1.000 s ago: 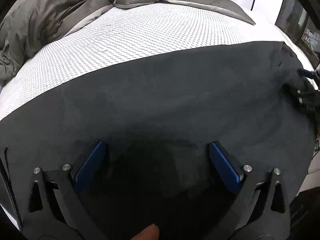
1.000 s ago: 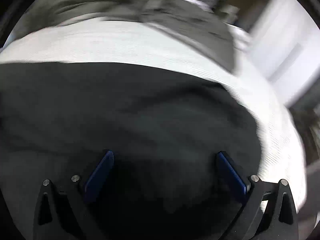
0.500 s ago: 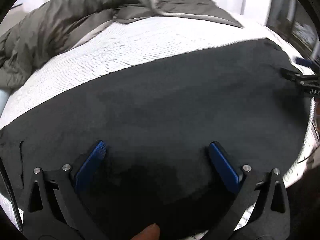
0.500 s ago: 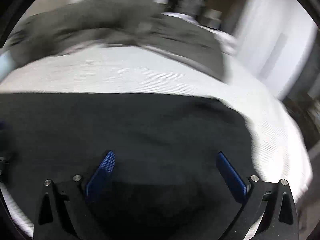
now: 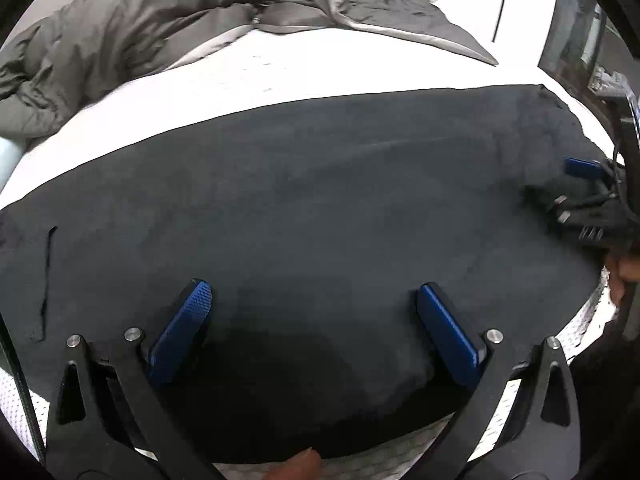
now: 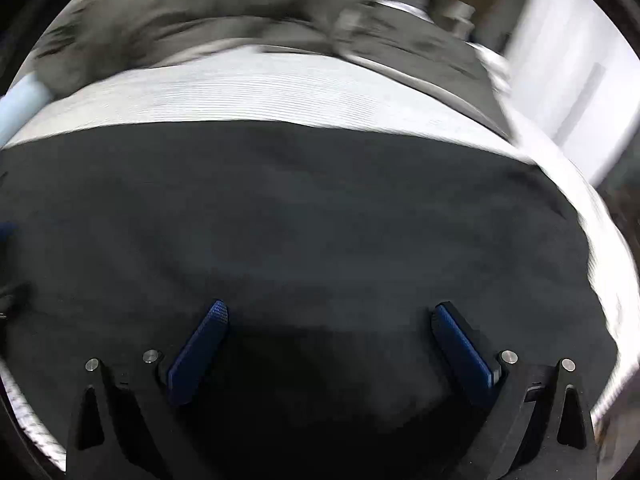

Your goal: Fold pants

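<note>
The dark pants (image 6: 304,216) are seen spread flat across a white textured mattress (image 6: 260,96), filling the lower half of the right wrist view. The right gripper (image 6: 328,312) is held just above the cloth with its blue-padded fingers (image 6: 200,348) set wide apart and nothing between them. Behind the mattress strip, a rumpled grey blanket (image 6: 224,8) is shown, blurred.

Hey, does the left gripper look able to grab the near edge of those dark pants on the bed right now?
Probably yes. The left tongs are open above the dark pants, whose near edge lies just below them on the white textured mattress, with nothing lying over that edge.
</note>
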A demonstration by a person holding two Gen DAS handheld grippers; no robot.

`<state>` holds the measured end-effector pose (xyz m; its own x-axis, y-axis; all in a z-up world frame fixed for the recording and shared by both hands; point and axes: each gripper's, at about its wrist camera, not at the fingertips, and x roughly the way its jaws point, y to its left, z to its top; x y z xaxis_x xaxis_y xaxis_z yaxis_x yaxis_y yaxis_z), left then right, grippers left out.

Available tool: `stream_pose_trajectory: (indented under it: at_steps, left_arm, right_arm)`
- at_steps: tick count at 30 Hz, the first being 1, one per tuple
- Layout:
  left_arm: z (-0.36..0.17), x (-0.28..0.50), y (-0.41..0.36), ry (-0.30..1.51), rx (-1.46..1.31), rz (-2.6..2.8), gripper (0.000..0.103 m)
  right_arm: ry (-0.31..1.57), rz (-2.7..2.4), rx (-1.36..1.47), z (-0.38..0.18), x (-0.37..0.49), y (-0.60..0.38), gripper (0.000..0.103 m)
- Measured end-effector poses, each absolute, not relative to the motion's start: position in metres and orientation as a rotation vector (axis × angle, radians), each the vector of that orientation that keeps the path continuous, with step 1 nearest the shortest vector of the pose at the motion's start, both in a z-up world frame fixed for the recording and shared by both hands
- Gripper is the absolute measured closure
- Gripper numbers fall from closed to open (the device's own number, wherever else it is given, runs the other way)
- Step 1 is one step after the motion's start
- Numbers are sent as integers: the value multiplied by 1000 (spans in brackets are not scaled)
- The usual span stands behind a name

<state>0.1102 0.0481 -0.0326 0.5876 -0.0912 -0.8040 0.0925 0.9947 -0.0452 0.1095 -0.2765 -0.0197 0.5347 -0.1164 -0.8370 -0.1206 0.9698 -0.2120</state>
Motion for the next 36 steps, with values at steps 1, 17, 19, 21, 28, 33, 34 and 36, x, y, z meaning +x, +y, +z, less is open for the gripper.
stream_pose_trajectory:
  at_steps: [1, 17, 19, 21, 28, 33, 34, 36]
  left_arm:
    - [-33, 110, 53, 935, -4, -106, 1]
    - [-20, 107, 68, 936, 28, -8, 1]
    - [-14, 108, 58, 921, 43, -28, 1]
    - [-12, 111, 44, 924, 66, -49, 1]
    - [-26, 130, 23, 964, 133, -109, 0]
    - [-25, 140, 63, 988, 104, -8, 0]
    - [-26, 142, 75, 991, 96, 26, 0]
    - [-26, 146, 102, 1003, 60, 78, 0]
  right_arm:
    - [1013, -31, -238, -18, 108, -288, 1]
    - [1028, -188, -369, -2, 126, -274, 1]
    - [993, -130, -408, 5, 124, -258, 1]
    - [959, -9, -408, 16, 117, -238, 0]
    - [951, 284, -527, -3, 90, -221, 1]
    - [944, 195, -361, -9, 106, -314, 1]
    - [936, 123, -359, -12, 114, -338, 1]
    - [930, 24, -317, -15, 125, -382, 1]
